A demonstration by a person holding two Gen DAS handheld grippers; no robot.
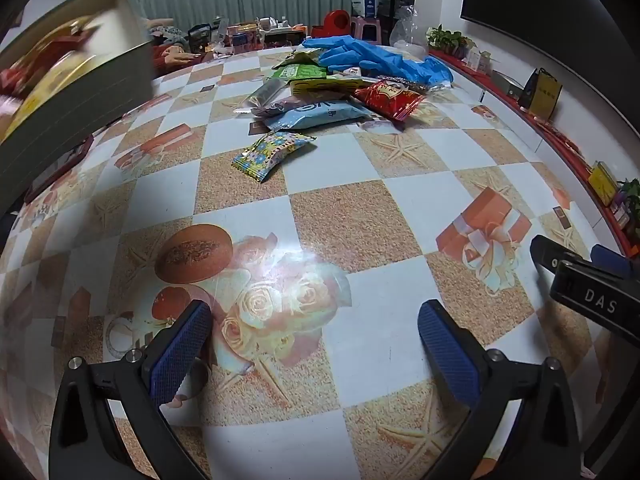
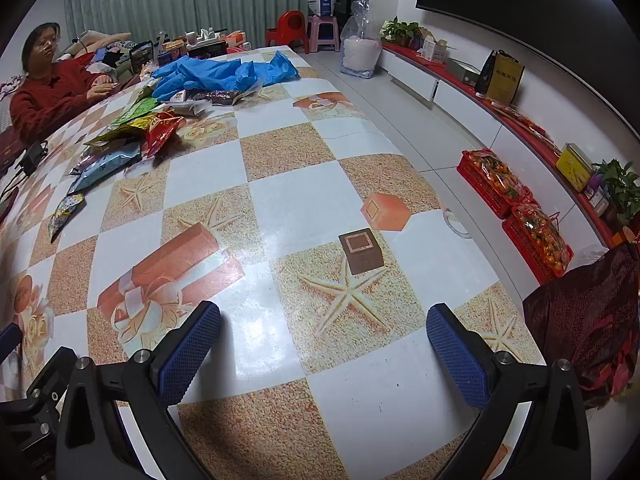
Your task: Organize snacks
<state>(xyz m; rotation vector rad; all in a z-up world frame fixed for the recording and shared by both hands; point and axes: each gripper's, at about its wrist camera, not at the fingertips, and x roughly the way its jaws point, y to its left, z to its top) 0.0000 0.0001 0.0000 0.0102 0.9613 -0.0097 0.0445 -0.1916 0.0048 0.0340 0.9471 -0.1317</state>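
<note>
A heap of snack packets lies at the far side of the patterned tablecloth (image 1: 340,172): a flowered yellow-and-blue packet (image 1: 272,154) nearest, then a light blue packet (image 1: 316,114), a red packet (image 1: 390,98) and a green packet (image 1: 300,72). The same heap shows at the left in the right wrist view, with the red packet (image 2: 160,132) and light blue packet (image 2: 106,170). A box (image 1: 68,92) with snacks inside stands blurred at the upper left. My left gripper (image 1: 314,348) is open over bare cloth, well short of the heap. My right gripper (image 2: 324,352) is open too, with nothing between its fingers.
Blue rubber gloves (image 1: 376,58) lie behind the heap. A person in a red sweater (image 2: 48,96) sits at the table's far left end. Red crates of oranges (image 2: 516,200) stand on the floor to the right, and a dark red bag (image 2: 588,320) hangs by the table's edge.
</note>
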